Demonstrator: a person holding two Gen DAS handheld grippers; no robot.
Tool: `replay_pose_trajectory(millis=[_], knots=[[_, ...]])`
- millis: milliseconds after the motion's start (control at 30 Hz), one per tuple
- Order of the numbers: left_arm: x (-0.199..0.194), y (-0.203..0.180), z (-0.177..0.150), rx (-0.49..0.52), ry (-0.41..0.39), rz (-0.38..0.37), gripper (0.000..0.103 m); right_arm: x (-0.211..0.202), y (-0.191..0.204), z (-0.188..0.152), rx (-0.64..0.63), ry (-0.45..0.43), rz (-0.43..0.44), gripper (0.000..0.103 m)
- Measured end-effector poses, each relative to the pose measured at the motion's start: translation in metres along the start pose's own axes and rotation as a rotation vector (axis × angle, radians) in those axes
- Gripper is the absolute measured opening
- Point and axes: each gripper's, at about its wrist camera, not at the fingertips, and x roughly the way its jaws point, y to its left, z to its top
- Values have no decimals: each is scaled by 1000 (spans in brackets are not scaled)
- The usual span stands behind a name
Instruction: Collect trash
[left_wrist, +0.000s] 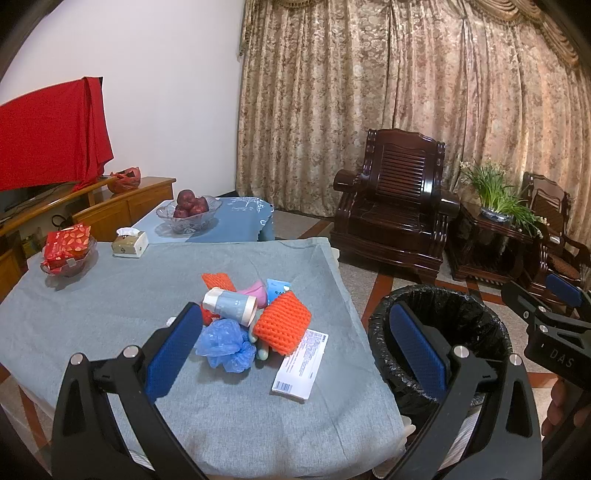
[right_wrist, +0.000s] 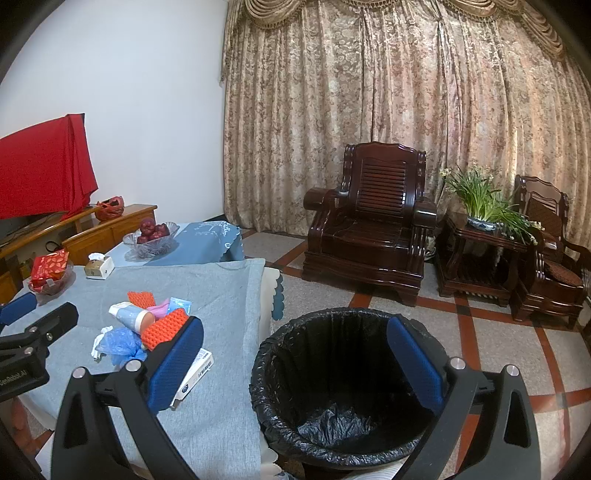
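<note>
Left wrist: left tool (left_wrist: 295, 347) gapes empty over the desk (left_wrist: 92, 314). Trash pile (left_wrist: 255, 314) mid-desk; barcoded leaflet (left_wrist: 301, 363), print unreadable. Right tool (left_wrist: 554, 325) marked "DAS".

Right wrist: right tool (right_wrist: 295, 354) wide apart, empty, above black-lined bin (right_wrist: 332, 387). Left tool (right_wrist: 22, 350) reads "onRobot.AI".

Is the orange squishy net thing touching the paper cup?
Touching. In the left wrist view the orange foam net presses right against the open end of the tipped-over paper cup, no gap between them.
</note>
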Motion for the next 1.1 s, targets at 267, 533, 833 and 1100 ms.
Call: replay_pose_trajectory(millis=[267,533,833,1100], knots=[[0,0,0,1,3,1,98,0,0,0,0,0,-1,97],[3,3,1,2,1,2,98,1,0,0,1,1,0,97],[4,7,0,2,4,1,98,1,-1,0,2,3,1,97],[6,7,-2,4,4,2,98,3,-1,-3,3,5,1,97]])
